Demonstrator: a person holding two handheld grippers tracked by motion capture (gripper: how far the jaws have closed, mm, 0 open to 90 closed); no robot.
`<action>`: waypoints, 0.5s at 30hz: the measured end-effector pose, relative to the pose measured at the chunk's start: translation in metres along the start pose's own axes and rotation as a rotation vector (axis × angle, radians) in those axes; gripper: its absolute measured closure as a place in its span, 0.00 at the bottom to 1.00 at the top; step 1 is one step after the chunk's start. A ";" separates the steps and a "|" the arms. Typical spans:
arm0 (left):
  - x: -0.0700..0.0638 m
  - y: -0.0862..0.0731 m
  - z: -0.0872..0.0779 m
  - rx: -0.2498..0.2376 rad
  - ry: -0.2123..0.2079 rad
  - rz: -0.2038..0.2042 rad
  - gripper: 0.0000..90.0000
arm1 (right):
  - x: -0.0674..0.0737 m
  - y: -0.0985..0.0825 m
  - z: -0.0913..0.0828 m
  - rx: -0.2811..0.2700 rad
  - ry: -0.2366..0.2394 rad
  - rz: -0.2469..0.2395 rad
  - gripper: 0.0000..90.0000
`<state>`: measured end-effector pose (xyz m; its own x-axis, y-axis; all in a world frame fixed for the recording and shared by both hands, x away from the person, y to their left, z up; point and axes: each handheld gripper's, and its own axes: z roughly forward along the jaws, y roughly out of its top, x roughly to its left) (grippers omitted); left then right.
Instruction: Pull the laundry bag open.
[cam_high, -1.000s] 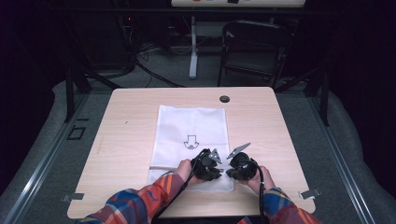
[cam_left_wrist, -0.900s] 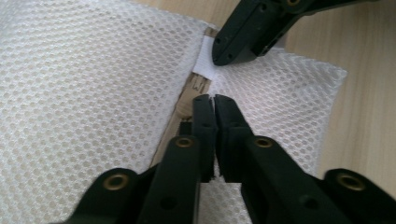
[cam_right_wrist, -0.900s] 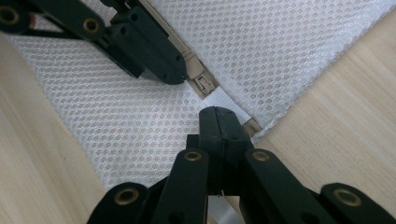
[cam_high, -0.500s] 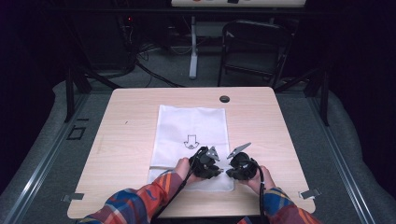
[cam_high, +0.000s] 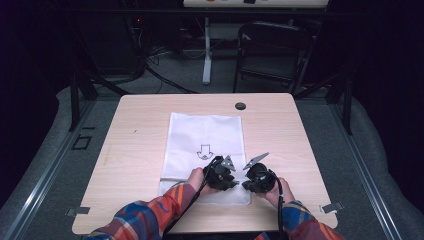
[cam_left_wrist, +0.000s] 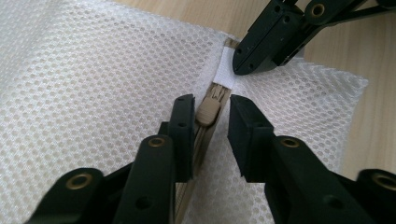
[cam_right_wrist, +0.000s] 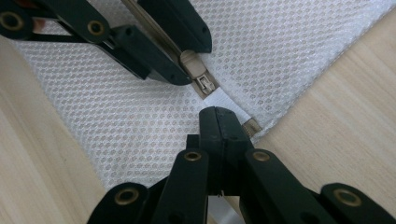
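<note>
Your left gripper (cam_left_wrist: 210, 121) straddles the zipper pull (cam_left_wrist: 207, 112), jaws slightly parted and just opened, not pressing it. Your right gripper (cam_right_wrist: 223, 122) is clamped on the white end tab (cam_right_wrist: 223, 103) of the mesh bag (cam_high: 206, 137). The zipper track (cam_left_wrist: 198, 154) runs from the tab back toward your left gripper.

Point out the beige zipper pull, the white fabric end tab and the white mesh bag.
beige zipper pull (cam_left_wrist: 207, 112), left gripper view, its rounded body.
white fabric end tab (cam_right_wrist: 223, 103), right gripper view, its bare middle.
white mesh bag (cam_high: 206, 131), high view, its upper panel.
</note>
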<state>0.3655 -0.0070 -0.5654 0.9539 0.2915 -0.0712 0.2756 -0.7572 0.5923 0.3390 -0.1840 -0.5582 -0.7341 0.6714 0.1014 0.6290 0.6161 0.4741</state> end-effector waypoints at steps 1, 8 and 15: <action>-0.001 0.000 0.001 0.002 0.000 0.004 0.85 | 0.000 0.000 0.000 0.002 0.000 -0.001 1.00; 0.000 0.002 0.000 0.007 -0.008 0.010 0.90 | -0.002 0.000 0.000 0.002 0.006 0.011 1.00; 0.004 0.000 -0.003 0.006 -0.021 0.003 0.90 | -0.003 -0.001 0.000 -0.005 0.016 0.057 1.00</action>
<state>0.3686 -0.0044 -0.5635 0.9570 0.2771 -0.0862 0.2734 -0.7616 0.5875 0.3399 -0.1866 -0.5591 -0.7011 0.6988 0.1421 0.6685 0.5748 0.4720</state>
